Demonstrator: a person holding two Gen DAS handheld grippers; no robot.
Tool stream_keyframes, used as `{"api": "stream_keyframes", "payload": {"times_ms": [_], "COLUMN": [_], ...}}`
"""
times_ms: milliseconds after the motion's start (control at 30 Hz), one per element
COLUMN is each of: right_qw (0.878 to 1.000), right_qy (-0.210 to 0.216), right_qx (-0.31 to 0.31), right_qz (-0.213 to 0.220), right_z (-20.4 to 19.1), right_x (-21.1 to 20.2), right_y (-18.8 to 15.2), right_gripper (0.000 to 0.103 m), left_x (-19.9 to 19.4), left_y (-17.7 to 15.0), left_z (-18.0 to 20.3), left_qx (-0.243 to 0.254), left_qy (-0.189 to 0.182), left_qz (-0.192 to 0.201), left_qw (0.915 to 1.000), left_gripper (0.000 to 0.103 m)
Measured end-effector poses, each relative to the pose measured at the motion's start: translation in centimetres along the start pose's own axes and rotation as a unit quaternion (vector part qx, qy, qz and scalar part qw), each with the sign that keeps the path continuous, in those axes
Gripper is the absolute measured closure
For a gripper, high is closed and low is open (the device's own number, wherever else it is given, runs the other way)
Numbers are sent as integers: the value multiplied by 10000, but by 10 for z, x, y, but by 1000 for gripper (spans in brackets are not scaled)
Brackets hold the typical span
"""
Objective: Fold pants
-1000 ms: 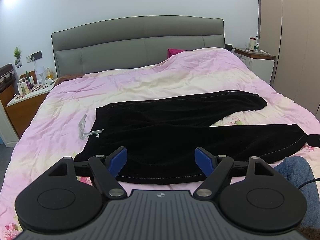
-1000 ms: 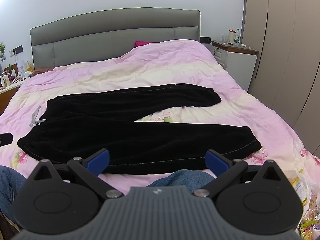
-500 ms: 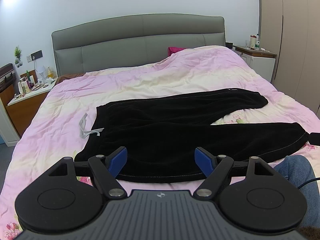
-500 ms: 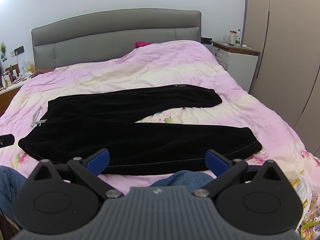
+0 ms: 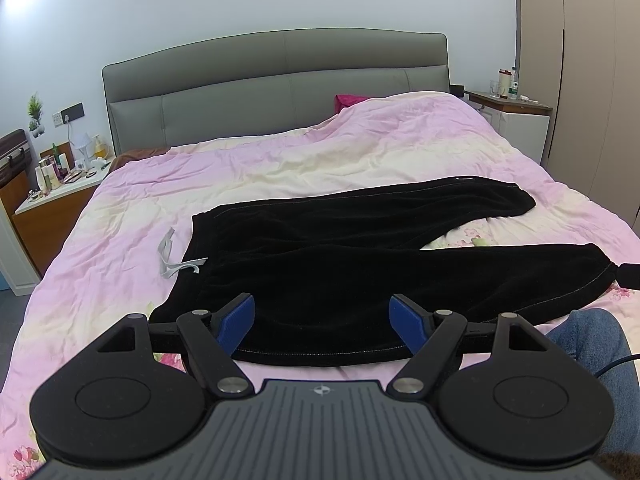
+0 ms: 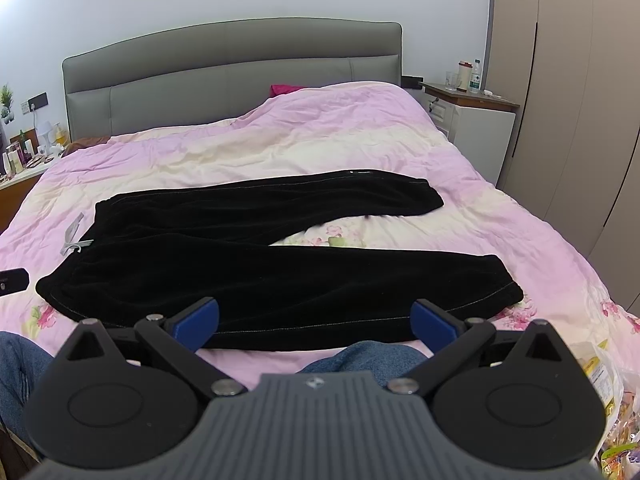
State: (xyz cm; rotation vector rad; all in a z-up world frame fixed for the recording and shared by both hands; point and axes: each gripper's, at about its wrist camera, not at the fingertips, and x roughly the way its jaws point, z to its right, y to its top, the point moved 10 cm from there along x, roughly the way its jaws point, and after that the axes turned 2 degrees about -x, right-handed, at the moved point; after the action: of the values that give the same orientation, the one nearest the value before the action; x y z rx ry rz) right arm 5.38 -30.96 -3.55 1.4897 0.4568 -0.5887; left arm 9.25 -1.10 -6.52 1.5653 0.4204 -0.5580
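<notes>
The black pants [image 5: 340,256] lay spread flat on the pink quilt [image 5: 280,168] of the bed, close to its foot edge, with the waistband toward the bed's left side and the two legs running toward the right side. The legs parted into a narrow V: the farther leg [image 6: 340,196] angled toward the headboard [image 6: 232,76], the nearer leg [image 6: 380,284] ran roughly along the foot edge, and a wedge of floral quilt showed between them. A pale grey drawstring [image 5: 172,256] trailed off the waistband onto the quilt, touching the fabric at its end. The left gripper [image 5: 322,320] hovered above the foot edge over the hip part of the pants, its blue-padded fingers [image 5: 238,322] spread wide and holding nothing. The right gripper [image 6: 316,320] hung over the nearer leg's lower hem side, jaws likewise spread wide and clear of the cloth. The person's denim-clad knees [image 6: 360,356] showed just at the foot edge, below the pants. A white bedside cabinet [image 6: 476,124] with bottles on top stood beside the bed's right side, and a wooden nightstand [image 5: 52,208] crowded with small bottles stood by the left side. A magenta cloth [image 5: 350,101] peeked out near the headboard behind the raised quilt.
</notes>
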Motion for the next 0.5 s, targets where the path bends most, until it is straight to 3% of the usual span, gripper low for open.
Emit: {"api": "stream_keyframes", "payload": {"times_ms": [500], "right_qw": [10000], "right_qy": [-33], "right_qx": [35], "right_qz": [11], "right_z": [4], "right_x": [-3], "right_y": [1], "right_gripper": [5], "left_x": [-2], "left_y": [-1], "left_z": [2], "left_qx": [5], "left_qy": [-14], "left_qz": [8], "left_qw": [10000], "left_gripper": [14]}}
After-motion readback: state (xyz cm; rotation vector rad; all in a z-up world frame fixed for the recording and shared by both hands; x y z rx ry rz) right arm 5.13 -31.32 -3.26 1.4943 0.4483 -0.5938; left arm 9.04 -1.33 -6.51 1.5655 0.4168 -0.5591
